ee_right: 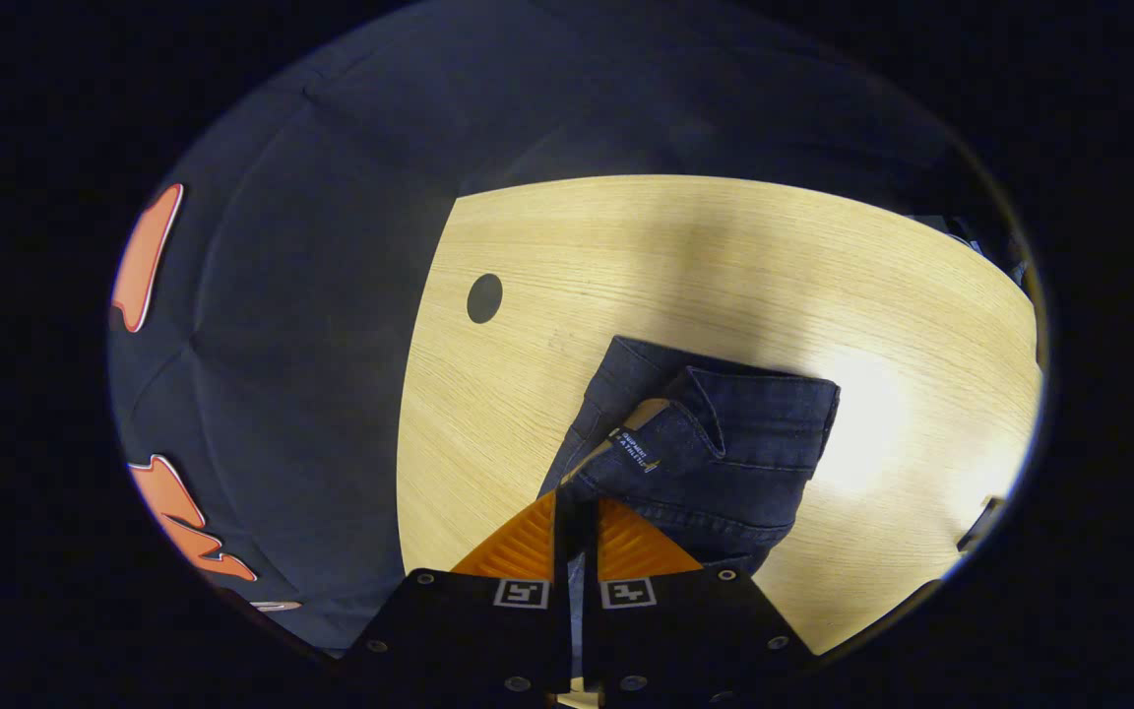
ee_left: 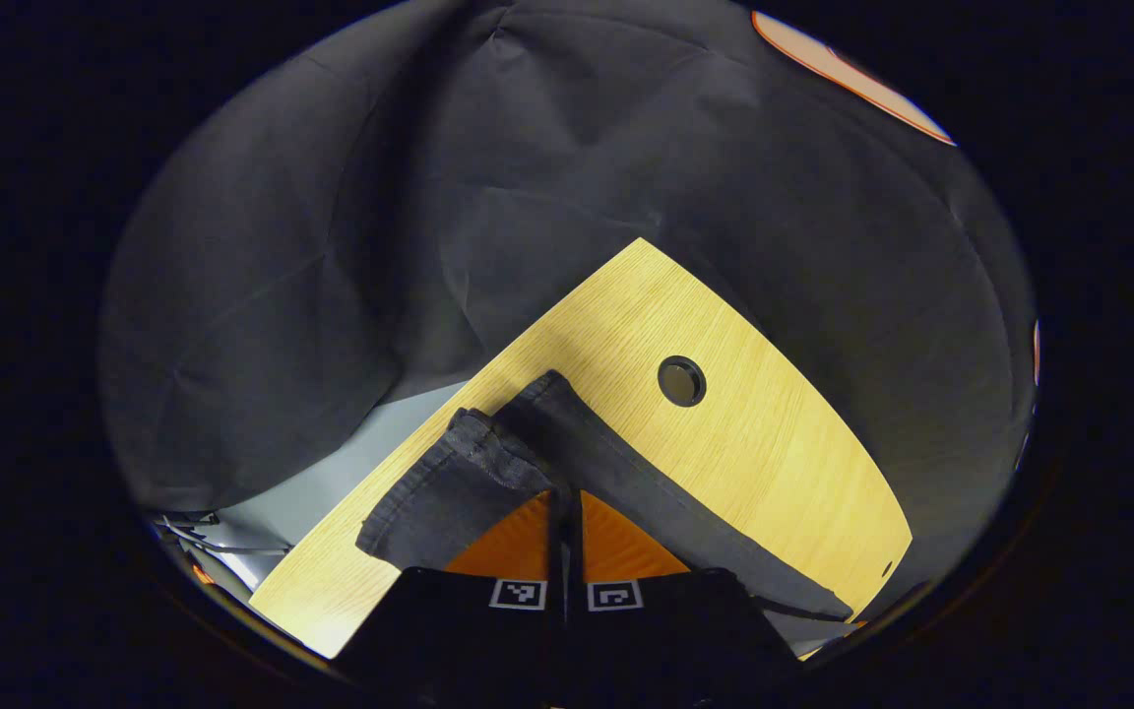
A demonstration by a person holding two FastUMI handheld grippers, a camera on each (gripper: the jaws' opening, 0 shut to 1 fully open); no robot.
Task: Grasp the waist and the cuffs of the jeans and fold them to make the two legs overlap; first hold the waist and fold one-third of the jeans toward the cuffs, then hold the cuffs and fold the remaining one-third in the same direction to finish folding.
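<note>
In the left gripper view, the left gripper (ee_left: 564,497) sits at the bottom with its two fingers (ee_left: 518,542) drawn together, clamped on dark denim right at their tips. That denim is the cuff end of the jeans (ee_left: 488,463): one bunched hem rises just ahead and to the left of the tips, and a long flat leg runs from just beyond the tips down to the right, past the gripper's right side. The jeans lie on a wooden table (ee_left: 784,463). Farther ahead and to the right of the tips, well apart from the cloth, is a round hole (ee_left: 681,381) in the tabletop. Beyond the table's edge hangs the dark cloth wall (ee_left: 528,197).

In the right gripper view, the right gripper (ee_right: 576,504) has its fingers (ee_right: 641,547) closed as well, pinching an edge of the jeans (ee_right: 734,443) at the tips. Here it is the waist end, folded into a thick bundle that spreads ahead and to the right of the tips, with a small label on the inner band just beyond them. The bundle rests on the table (ee_right: 675,256). The hole (ee_right: 484,297) lies farther off, ahead and to the left, with bare wood between it and the denim. The wall (ee_right: 282,394) stands past the table on the left.
</note>
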